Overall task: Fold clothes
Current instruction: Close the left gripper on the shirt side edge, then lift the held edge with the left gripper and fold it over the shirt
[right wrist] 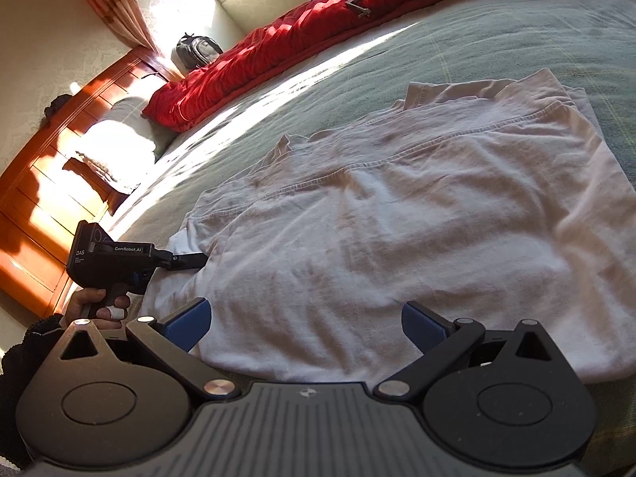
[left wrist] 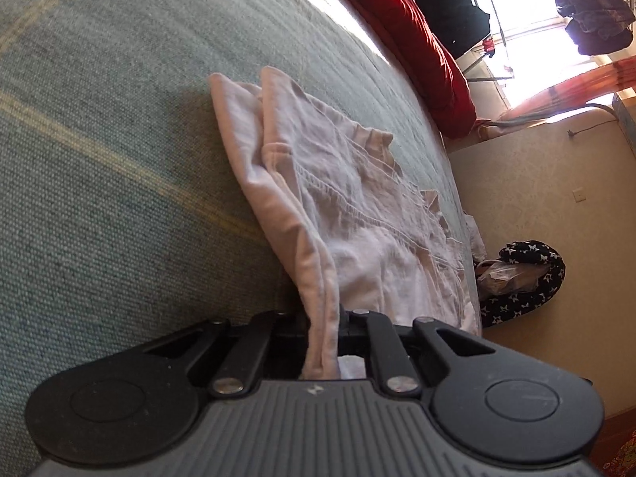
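Note:
A pale pink T-shirt lies partly folded on the grey-green bed cover. In the left wrist view the shirt runs away from the camera, and my left gripper is shut on a bunched edge of it. The right wrist view shows that left gripper at the shirt's left edge, held in a hand. My right gripper is open, its blue pads spread over the shirt's near hem and holding nothing.
A red quilt lies along the far side of the bed. A wooden headboard and a pillow are at the left. A black star-patterned cloth and a bag sit on the floor beyond the bed's edge.

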`<state>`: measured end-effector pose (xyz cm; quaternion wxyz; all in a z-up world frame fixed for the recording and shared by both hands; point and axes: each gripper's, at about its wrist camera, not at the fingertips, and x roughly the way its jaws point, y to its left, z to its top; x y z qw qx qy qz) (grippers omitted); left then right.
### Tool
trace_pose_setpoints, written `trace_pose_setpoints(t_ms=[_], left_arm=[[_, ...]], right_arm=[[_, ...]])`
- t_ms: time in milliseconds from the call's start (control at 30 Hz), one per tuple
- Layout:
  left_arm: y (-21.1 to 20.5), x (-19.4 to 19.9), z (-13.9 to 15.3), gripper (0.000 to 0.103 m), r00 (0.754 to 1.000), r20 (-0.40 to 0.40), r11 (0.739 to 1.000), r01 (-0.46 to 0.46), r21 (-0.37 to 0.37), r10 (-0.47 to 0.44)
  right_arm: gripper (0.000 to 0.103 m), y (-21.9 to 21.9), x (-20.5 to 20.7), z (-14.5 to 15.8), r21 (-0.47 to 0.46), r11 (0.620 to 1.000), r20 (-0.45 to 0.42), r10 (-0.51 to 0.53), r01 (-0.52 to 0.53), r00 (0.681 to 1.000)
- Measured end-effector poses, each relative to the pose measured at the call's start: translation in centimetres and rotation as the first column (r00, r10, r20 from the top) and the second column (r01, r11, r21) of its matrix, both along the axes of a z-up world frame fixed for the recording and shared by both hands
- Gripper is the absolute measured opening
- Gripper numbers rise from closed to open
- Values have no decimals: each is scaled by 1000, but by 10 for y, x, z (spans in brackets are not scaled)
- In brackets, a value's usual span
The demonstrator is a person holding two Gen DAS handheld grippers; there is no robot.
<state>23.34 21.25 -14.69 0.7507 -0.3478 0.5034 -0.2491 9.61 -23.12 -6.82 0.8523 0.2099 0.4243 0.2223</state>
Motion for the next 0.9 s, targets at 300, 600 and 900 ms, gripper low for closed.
trace_pose_setpoints(t_ms=[300,600,900], left_arm=[[-36,-4,43,6,999,28,959,15,283,-24],[-51,-10,85,5,998,66,930,-22,368,-2],[-87,-13,134,5,990,136,926,-16,376,-38]], right_arm=[[103,-3,-12,13,-36,999,69,16,-14,997],[103,-10,-25,23,-68,997,138,36,-27,990],[103,-21,-38,26,-43,998,181,42,-35,983]])
